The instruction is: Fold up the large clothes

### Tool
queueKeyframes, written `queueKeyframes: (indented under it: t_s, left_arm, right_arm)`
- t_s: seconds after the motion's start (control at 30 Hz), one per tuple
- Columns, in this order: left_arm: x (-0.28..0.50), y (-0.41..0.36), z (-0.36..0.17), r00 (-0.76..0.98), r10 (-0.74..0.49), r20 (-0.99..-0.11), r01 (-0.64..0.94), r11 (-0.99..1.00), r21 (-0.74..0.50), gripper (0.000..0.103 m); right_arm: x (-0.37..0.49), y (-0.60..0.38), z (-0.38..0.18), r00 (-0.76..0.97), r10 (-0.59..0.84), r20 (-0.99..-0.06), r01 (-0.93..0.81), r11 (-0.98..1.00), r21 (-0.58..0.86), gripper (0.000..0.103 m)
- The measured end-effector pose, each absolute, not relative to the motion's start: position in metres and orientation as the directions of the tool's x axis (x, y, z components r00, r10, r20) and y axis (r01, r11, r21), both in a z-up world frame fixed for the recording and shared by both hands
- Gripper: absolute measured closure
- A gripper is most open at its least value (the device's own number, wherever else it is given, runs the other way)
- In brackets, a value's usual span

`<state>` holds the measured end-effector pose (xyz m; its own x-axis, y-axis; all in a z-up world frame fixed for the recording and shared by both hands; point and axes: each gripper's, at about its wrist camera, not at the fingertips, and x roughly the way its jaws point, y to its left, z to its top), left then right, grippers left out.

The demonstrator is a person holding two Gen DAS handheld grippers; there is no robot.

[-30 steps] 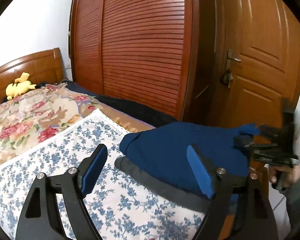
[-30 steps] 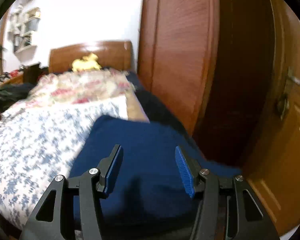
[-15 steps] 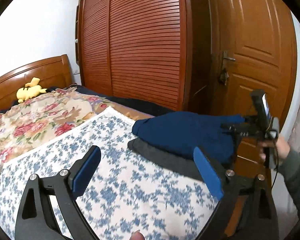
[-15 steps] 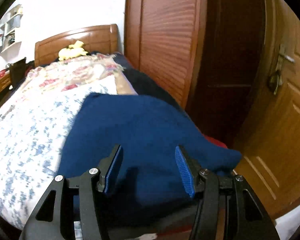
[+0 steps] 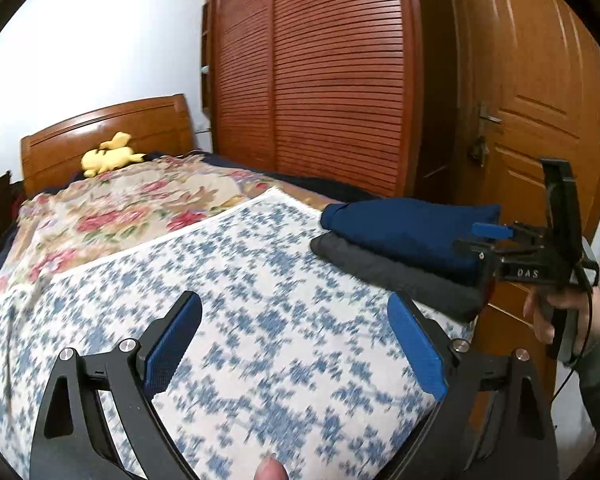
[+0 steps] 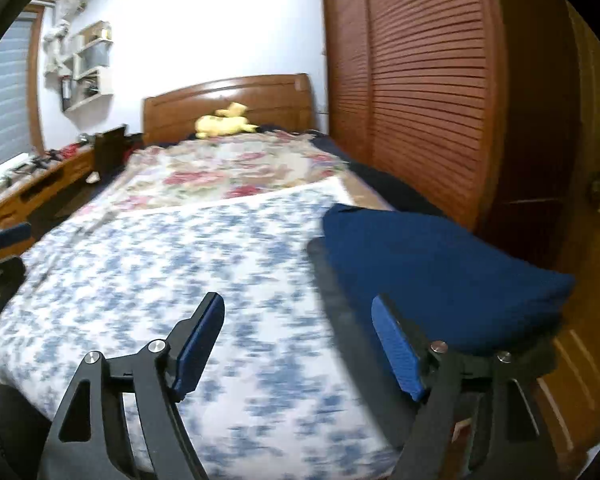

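Two folded garments are stacked at the bed's [image 5: 260,280] right foot corner: navy [image 5: 412,228] on grey [image 5: 400,276]. Left gripper [image 5: 296,344] and right gripper [image 6: 300,344] have been withdrawn since a second ago, jaws spread, empty. Fold judged complete.

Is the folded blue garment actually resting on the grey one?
Touching. The left wrist view shows the blue garment lying directly on the grey garment, no gap between them along the fold edge, stacked at the bed corner.
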<state>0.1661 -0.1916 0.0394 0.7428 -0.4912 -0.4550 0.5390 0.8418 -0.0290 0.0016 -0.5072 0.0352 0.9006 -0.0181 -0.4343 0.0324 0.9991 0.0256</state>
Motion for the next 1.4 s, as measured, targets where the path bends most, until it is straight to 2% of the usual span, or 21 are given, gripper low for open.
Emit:
queueKeyframes:
  t_s: [0.3,0.87,1.13,1.4]
  left_arm:
    - [0.136,-0.14,0.017,0.794,-0.376,-0.478,0.432,0.902,0.009,0.009]
    - [0.092,-0.045,-0.052,0.804,-0.202,-0.56,0.186,0.979,-0.087,0.009]
    - [0.078,-0.015,-0.054,0.819,-0.157,-0.552,0.114,0.987,-0.111,0.009]
    - [0.056,0.003,-0.026,0.866,-0.116,-0.487,0.08,0.992,-0.094,0.009]
  right_arm:
    - [-0.003,-0.456,0.01,0.89,0.113,-0.441,-0.098,0.994,0.058,0.024]
    - [0.029,-0.403,-0.023,0.848,0.222,-0.481,-0.216,0.974,0.067,0.024]
    - [0.037,-0.38,-0.028,0.837,0.26,-0.482,-0.26,0.963,0.068,0.024]
    - [0.039,-0.362,-0.009,0.864,0.279,-0.42,-0.287,0.957,0.045,0.023]
